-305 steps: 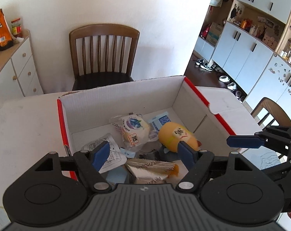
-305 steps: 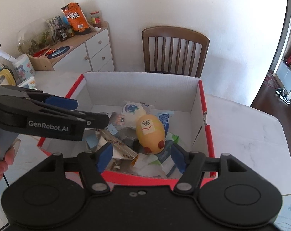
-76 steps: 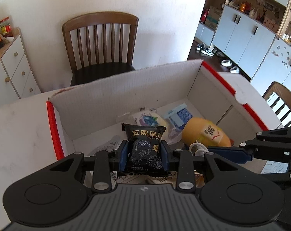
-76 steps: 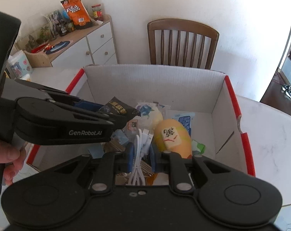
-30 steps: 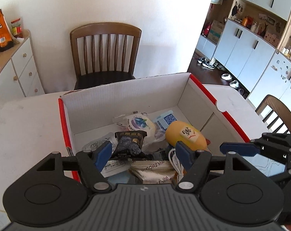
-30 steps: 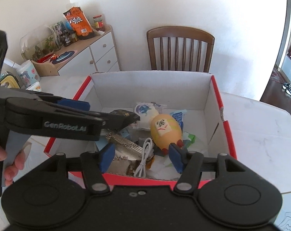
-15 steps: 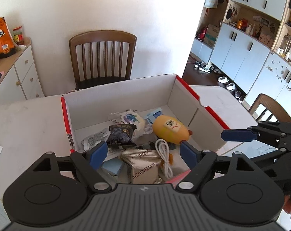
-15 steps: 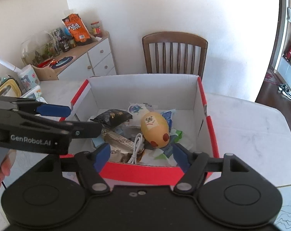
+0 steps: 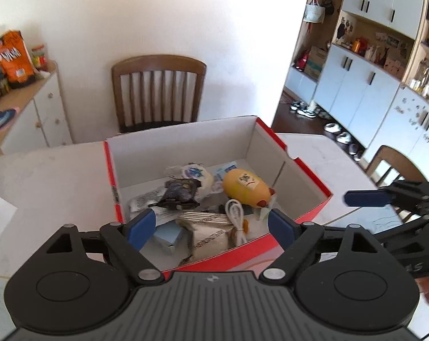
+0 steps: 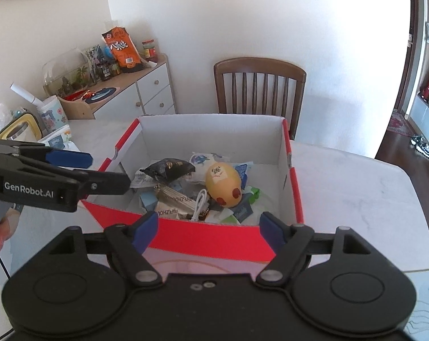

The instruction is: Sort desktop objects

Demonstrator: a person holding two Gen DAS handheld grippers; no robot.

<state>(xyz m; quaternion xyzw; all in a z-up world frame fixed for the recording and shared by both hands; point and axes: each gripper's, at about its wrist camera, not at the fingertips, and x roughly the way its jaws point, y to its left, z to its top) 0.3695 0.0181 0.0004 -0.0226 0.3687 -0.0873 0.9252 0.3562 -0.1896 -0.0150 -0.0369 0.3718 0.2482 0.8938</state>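
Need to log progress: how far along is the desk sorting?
Done: black snack packet, white cable and yellow toy lie in the red box. In hand: nothing; left gripper and right gripper are open, empty. Left: unclear.

Both wrist cameras look steeply down over their tongs (left one nearer) into the shared red box (image 9: 296, 164) (image 10: 295, 187).

The left gripper (image 9: 211, 223), its jaws just opened wide and empty, hangs over the near edge of the red box (image 9: 299, 167) holding a yellow toy (image 9: 245, 189) and white cable (image 9: 237, 213).
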